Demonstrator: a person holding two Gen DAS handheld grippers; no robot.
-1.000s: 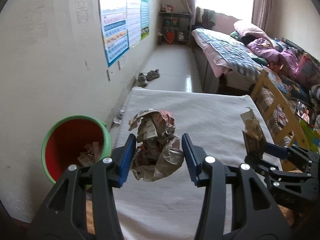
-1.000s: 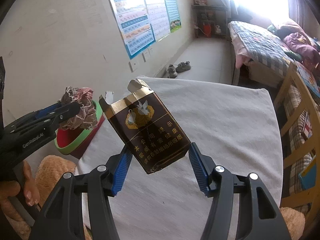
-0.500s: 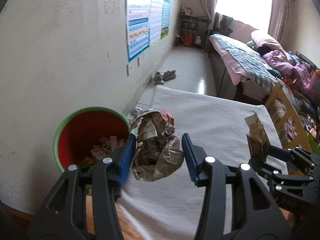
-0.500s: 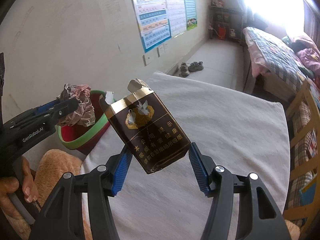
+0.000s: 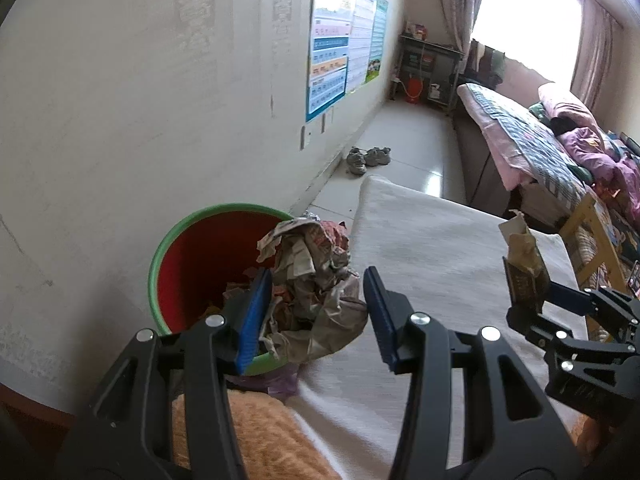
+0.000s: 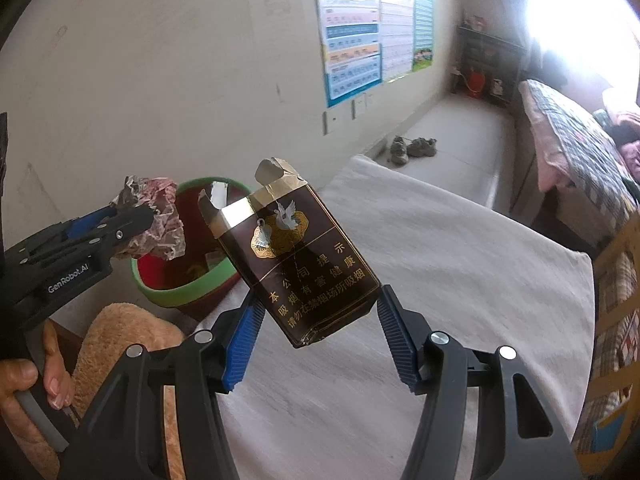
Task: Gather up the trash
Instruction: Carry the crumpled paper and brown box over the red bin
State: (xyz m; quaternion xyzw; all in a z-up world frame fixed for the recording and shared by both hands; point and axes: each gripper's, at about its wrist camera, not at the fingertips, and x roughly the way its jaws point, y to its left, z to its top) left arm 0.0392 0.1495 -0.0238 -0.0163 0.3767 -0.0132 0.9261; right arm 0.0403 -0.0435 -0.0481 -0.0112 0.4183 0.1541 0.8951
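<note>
1. A crumpled paper wad (image 5: 316, 292) is clamped between the part-open blue pads of the left gripper (image 5: 316, 314); it is held over the near rim of the green-rimmed red bin (image 5: 176, 240).
2. A torn brown cigarette pack (image 6: 296, 256) is gripped, tilted, by the right gripper (image 6: 318, 338); it is held above the cloth-covered table (image 6: 460, 264), beside the bin.

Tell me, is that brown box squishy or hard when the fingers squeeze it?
Probably a bit squishy. The brown box is thin cardboard with its top torn open, so it looks empty and light. Its sides already look dented where the right gripper pinches it, so a harder squeeze would likely crush it. It should not slip easily from the ribbed fingers.
</note>
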